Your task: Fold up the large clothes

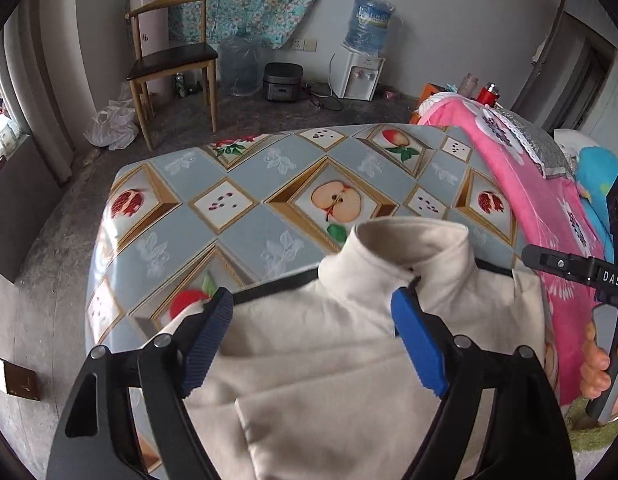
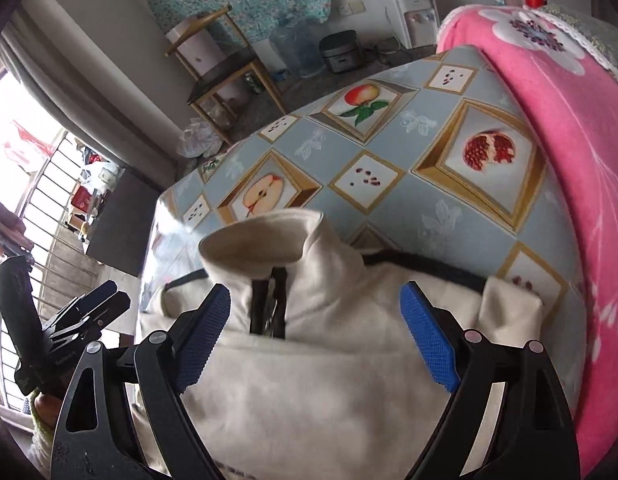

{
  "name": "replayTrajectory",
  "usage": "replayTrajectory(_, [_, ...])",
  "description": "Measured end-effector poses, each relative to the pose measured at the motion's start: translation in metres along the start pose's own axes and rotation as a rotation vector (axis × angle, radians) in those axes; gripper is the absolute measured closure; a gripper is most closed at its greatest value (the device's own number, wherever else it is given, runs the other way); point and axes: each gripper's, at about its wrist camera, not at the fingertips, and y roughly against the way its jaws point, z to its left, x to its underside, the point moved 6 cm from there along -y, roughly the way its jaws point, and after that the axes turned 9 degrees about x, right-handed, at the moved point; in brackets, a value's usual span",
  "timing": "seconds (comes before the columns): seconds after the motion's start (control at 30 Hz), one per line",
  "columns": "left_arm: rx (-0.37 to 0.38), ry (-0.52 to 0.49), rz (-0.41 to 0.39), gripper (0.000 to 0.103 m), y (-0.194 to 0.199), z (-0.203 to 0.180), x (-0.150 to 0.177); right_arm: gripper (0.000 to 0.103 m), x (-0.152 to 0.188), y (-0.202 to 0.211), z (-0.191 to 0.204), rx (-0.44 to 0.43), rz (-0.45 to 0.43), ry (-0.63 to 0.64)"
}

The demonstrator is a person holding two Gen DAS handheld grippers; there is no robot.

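On fruit-print tablecloth (image 1: 245,184): folded cream jacket (image 1: 349,344), collar pointing toward far edge; pink blanket (image 2: 569,128) beside; left gripper (image 1: 313,344) and right gripper (image 2: 317,344) jaws spread, empty.

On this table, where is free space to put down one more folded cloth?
Free: the fruit-patterned tablecloth beyond the collar of the cream jacket, out to the table's far and left edges. Crowded: the near part, covered by the jacket, and the right side, where the pink blanket borders the table.
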Motion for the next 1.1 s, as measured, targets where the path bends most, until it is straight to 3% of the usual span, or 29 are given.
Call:
replayTrajectory(0.17, [-0.100,0.000,0.068,0.024,-0.069,-0.003,-0.035,0.021,-0.037,-0.064,0.010,0.124,0.122,0.079])
replayTrajectory(0.33, [-0.150,-0.090,0.164,0.024,-0.107,-0.012,-0.028,0.034,-0.029,-0.095,0.000,0.236,0.220,0.131])
replayTrajectory(0.4, [-0.165,-0.101,0.190,0.024,-0.112,-0.010,-0.023,0.035,-0.022,-0.093,-0.003,0.225,0.241,0.146])
replayTrajectory(0.63, [-0.151,-0.176,0.218,0.028,-0.094,-0.015,0.000,0.049,0.026,-0.064,-0.001,0.157,0.295,0.241])
replayTrajectory(0.7, [-0.147,-0.187,0.228,0.028,-0.091,-0.016,0.009,0.059,0.040,-0.057,-0.003,0.153,0.291,0.261])
replayTrajectory(0.77, [-0.143,-0.197,0.229,0.028,-0.087,-0.015,0.017,0.083,0.052,-0.052,-0.006,0.155,0.279,0.278])
replayTrajectory(0.83, [-0.153,-0.213,0.226,0.028,-0.082,-0.015,0.026,0.093,0.064,-0.046,-0.007,0.152,0.263,0.299])
replayTrajectory(0.97, [-0.141,-0.259,0.211,0.028,-0.067,-0.018,0.044,0.095,0.080,-0.031,-0.006,0.151,0.207,0.354])
replayTrajectory(1.1, [0.004,-0.280,0.153,0.028,-0.033,-0.031,0.059,0.095,0.092,-0.028,0.002,0.186,0.166,0.425])
